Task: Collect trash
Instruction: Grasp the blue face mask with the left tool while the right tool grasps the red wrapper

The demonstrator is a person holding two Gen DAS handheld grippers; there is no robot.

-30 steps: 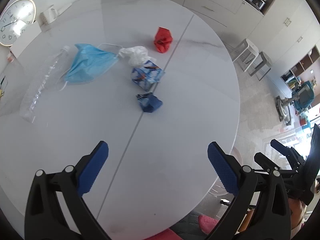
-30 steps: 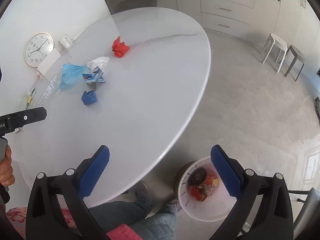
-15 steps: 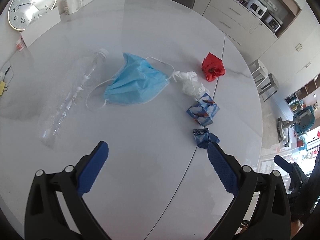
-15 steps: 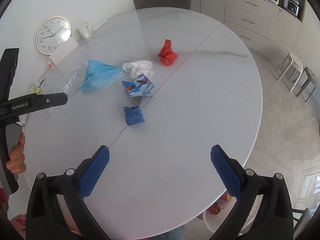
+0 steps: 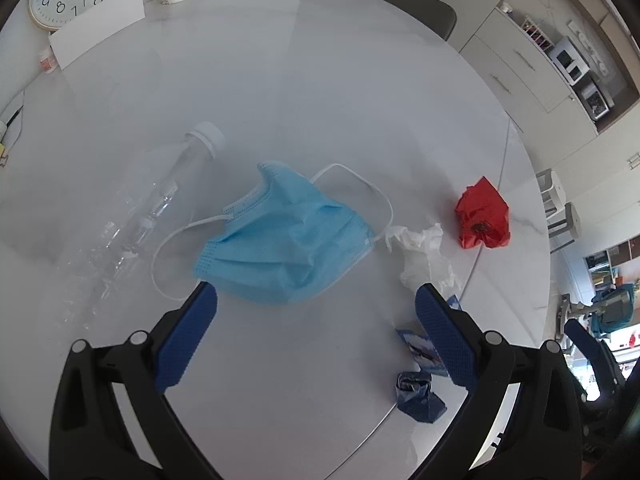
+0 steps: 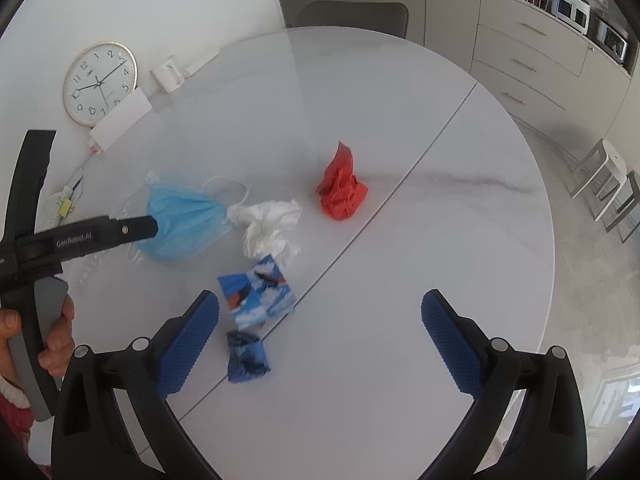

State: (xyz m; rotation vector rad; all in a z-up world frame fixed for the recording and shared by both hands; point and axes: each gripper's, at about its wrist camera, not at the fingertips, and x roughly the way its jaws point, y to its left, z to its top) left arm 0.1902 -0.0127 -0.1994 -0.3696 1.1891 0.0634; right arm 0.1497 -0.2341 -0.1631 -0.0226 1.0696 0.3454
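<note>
Both the left gripper (image 5: 316, 308) and right gripper (image 6: 320, 312) gape wide over the table (image 6: 400, 280), face mask (image 5: 284, 240) beside a clear bottle (image 5: 160, 204).

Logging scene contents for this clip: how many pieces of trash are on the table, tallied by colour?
Blue: 3, namely the face mask, the printed carton and the dark crumpled wrapper
Red: 1, the crumpled wrapper
White: 1, the tissue
Clear: 1, the plastic bottle
Total: 6
</note>
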